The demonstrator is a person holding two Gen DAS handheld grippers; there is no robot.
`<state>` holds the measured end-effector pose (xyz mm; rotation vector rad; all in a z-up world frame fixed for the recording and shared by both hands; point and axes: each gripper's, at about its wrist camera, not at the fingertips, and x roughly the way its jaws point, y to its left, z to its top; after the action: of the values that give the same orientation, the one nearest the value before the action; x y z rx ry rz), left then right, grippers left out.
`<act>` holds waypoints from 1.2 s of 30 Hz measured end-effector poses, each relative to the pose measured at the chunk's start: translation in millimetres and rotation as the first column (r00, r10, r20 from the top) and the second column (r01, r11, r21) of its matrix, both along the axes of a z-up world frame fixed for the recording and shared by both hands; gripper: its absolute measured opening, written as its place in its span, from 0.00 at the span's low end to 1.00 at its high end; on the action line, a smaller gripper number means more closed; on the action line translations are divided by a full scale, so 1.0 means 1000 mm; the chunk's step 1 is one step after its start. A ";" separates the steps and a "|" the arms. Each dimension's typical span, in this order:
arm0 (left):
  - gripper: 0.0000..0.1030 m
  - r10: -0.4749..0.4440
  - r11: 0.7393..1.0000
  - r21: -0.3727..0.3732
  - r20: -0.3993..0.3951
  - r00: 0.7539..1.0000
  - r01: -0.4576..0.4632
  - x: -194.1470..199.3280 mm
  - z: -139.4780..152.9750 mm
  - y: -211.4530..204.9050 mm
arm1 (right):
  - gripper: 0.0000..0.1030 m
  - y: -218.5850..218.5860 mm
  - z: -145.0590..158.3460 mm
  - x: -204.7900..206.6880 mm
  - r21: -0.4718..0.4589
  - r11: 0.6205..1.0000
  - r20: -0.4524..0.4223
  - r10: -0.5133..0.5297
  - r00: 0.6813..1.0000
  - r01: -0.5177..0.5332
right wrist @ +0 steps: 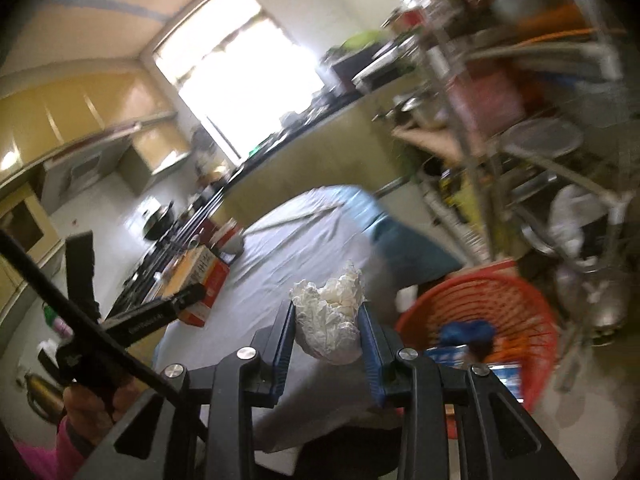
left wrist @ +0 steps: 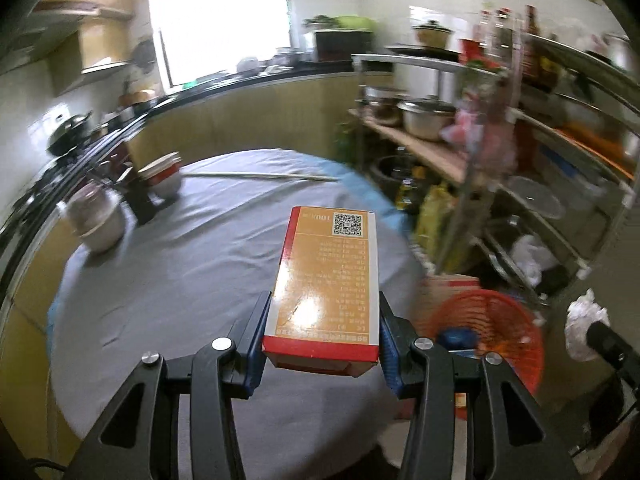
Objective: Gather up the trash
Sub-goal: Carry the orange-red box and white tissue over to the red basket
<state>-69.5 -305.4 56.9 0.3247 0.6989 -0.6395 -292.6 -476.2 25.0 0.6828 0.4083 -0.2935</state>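
clearly the left tool is clamped on an orange box by its near end, held flat above the grey desk, so it can be carried across. meanwhile the right tool pinches a crumpled white tissue, and the red basket waits at about 3 o'clock off the desk's edge, likely the drop spot for both.

A home kitchen is showing ahead of the tongs: a dark surface under a window, steel pots sitting on shelving rightward.
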 end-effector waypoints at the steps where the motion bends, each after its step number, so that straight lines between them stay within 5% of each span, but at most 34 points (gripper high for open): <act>1: 0.48 -0.021 1.000 0.004 -0.002 1.000 0.021 -0.007 0.002 -0.010 | 0.33 -0.004 0.003 -0.009 -0.001 1.000 0.004 -0.018 1.000 0.018; 13: 0.48 -0.153 0.988 0.003 0.044 0.987 0.153 -0.072 0.026 -0.056 | 0.33 -0.027 0.046 -0.080 -0.021 0.988 0.086 -0.149 0.985 0.151; 26: 0.48 -0.103 0.994 -0.014 0.063 0.993 0.104 -0.068 0.031 -0.023 | 0.33 -0.021 0.032 -0.062 0.002 0.994 0.087 -0.109 0.990 0.109; 36: 0.48 -0.064 0.998 -0.014 0.011 0.998 0.065 -0.065 0.006 0.029 | 0.33 -0.027 0.005 -0.050 0.124 0.988 0.115 -0.104 0.988 0.090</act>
<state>-134.0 -276.5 62.8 0.3384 0.6761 -0.7033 -343.1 -503.6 29.9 0.8343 0.2780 -0.3199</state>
